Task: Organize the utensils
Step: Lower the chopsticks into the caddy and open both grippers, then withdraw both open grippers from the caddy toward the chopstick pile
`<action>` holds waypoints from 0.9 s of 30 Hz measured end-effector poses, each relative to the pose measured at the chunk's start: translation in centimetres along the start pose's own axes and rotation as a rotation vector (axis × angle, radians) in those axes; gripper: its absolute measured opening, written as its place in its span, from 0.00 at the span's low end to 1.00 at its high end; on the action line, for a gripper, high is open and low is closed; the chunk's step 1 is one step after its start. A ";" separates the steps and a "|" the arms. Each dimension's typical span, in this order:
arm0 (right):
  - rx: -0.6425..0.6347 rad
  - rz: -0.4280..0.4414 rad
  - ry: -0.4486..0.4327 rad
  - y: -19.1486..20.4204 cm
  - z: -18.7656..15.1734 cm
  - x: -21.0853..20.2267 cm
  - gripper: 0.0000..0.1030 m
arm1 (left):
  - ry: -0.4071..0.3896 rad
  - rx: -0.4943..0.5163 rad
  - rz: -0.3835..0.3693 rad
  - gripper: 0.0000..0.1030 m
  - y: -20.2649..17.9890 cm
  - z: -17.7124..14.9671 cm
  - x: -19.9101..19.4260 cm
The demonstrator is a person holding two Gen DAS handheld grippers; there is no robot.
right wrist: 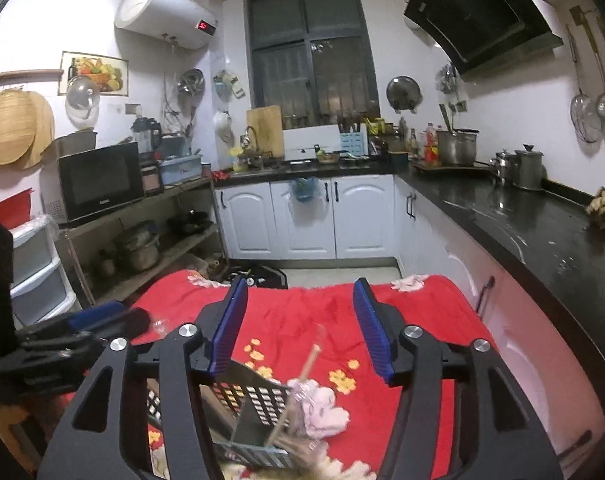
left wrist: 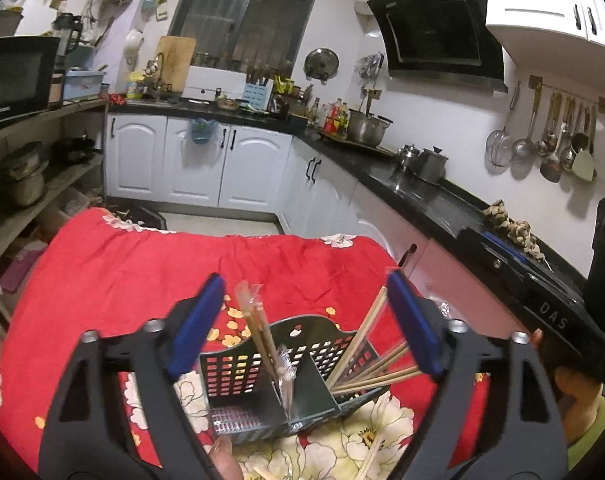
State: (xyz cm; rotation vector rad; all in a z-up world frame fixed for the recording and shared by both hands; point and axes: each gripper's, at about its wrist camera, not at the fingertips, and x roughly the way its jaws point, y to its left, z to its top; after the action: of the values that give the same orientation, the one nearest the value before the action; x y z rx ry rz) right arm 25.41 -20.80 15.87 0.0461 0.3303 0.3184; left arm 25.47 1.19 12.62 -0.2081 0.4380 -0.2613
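Observation:
A dark grey perforated utensil caddy (left wrist: 262,364) with two compartments stands on the red floral tablecloth (left wrist: 114,280). Several bare wooden chopsticks (left wrist: 366,364) lean in its right compartment. Wrapped chopsticks (left wrist: 258,320) stand by the middle divider. My left gripper (left wrist: 306,324) is open and empty, hovering above the caddy. My right gripper (right wrist: 300,328) is open and empty above the caddy (right wrist: 254,408); a wrapped chopstick (right wrist: 302,380) sticks up below it. More chopsticks (left wrist: 366,460) lie on the cloth near the front edge.
The left gripper's body (right wrist: 62,344) shows at the left of the right wrist view. A black countertop (right wrist: 534,232) runs along the right with pots (right wrist: 518,168). A shelf with a microwave (right wrist: 98,180) stands left. White cabinets (right wrist: 302,220) line the back.

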 end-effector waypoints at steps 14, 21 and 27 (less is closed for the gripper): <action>-0.016 0.029 0.031 -1.2 -1.9 -4.8 0.71 | -0.073 -0.043 0.001 0.90 1.3 -0.6 -5.7; -0.037 0.049 0.053 -0.6 -3.9 -6.3 0.72 | -0.054 -0.065 -0.004 0.90 2.0 -2.7 -7.1; -0.036 0.065 0.071 -0.4 -5.5 -7.2 0.73 | -0.027 -0.069 -0.009 0.90 2.0 -4.6 -7.4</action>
State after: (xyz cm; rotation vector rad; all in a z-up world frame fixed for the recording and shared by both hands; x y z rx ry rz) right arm 17.30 -23.49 12.87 0.0100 0.3939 0.3906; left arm 17.38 4.56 10.94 -0.2810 0.4193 -0.2518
